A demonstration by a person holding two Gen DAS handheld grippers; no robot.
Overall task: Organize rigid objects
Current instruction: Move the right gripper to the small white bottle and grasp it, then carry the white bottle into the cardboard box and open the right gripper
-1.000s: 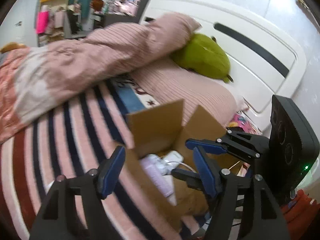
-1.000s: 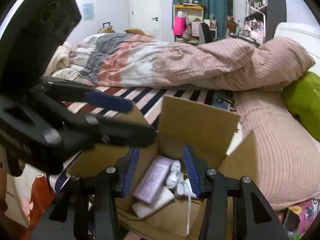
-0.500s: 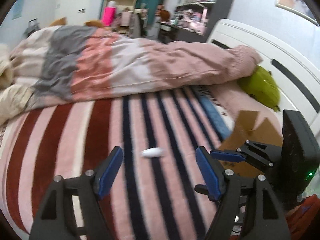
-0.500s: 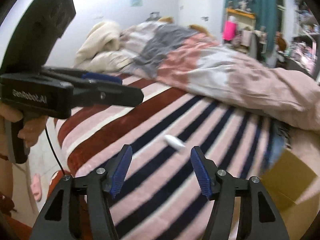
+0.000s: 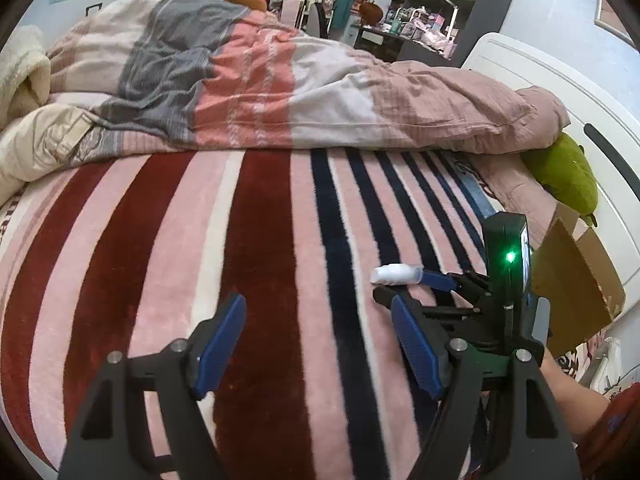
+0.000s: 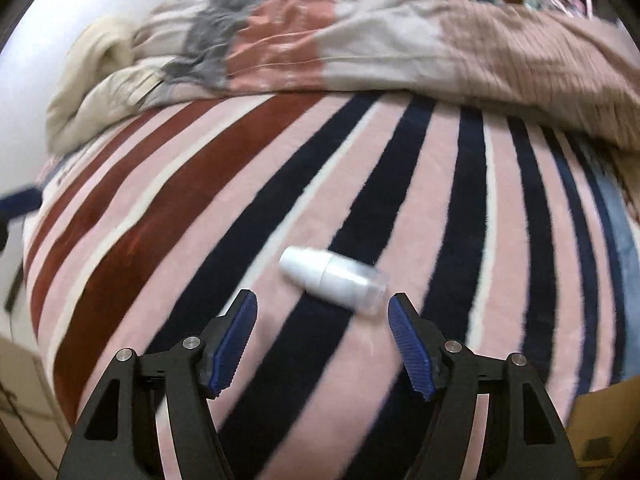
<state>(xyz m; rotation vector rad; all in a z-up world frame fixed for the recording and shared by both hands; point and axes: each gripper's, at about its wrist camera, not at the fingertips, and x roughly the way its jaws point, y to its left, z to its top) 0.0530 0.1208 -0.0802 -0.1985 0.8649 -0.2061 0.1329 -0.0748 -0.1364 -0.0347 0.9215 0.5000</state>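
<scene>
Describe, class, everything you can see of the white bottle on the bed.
The bottle is small, white and plastic-looking, with a stepped white cap at one end and a clear rim at the other. It lies on its side on the striped blanket, across pink and navy stripes. The open right gripper sits just short of it, not touching. Nothing else touches it.

bottle (image 6: 334, 278) unobstructed, quilt (image 6: 360, 40) well behind

A striped blanket (image 6: 360, 184) in pink, dark red, navy and cream covers the bed. On it lies a white bottle (image 6: 334, 276) with a clear end. Black tongs (image 6: 322, 330) carry blue ribbed pads (image 6: 236, 336). A brown cardboard box (image 5: 576, 280) sits beside a green plush (image 5: 564, 172).
</scene>
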